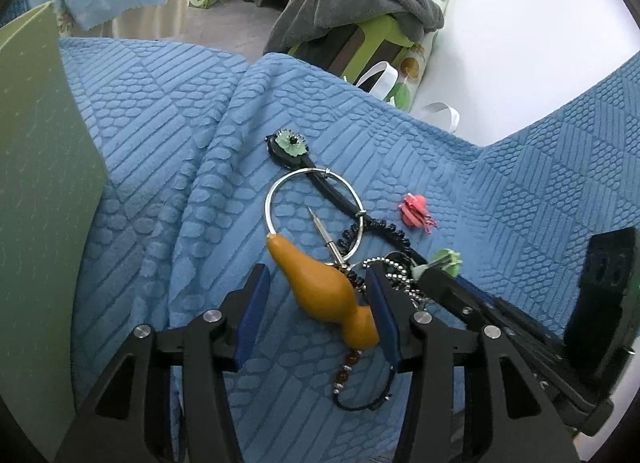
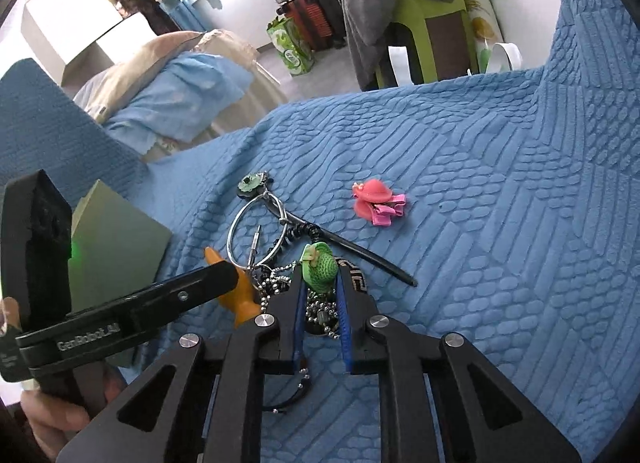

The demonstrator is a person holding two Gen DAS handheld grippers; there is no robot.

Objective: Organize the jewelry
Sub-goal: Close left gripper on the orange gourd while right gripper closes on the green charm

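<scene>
A heap of jewelry lies on the blue quilted bedspread (image 1: 160, 151). An orange gourd pendant (image 1: 320, 287) with a beaded cord lies between the open fingers of my left gripper (image 1: 316, 283). A silver hoop (image 1: 316, 215), a black hair stick with a green flower (image 1: 290, 145) and a ball chain (image 2: 320, 309) lie with it. My right gripper (image 2: 320, 283) is nearly closed around a green hat-shaped clip (image 2: 319, 266) at its fingertips. A pink clip (image 2: 376, 201) lies apart to the right.
A green box (image 1: 36, 183) stands at the left, and it also shows in the right wrist view (image 2: 116, 243). Beyond the bed edge are a green stool with grey cloth (image 1: 360, 11), folded blue bedding (image 2: 180, 99) and a white wall.
</scene>
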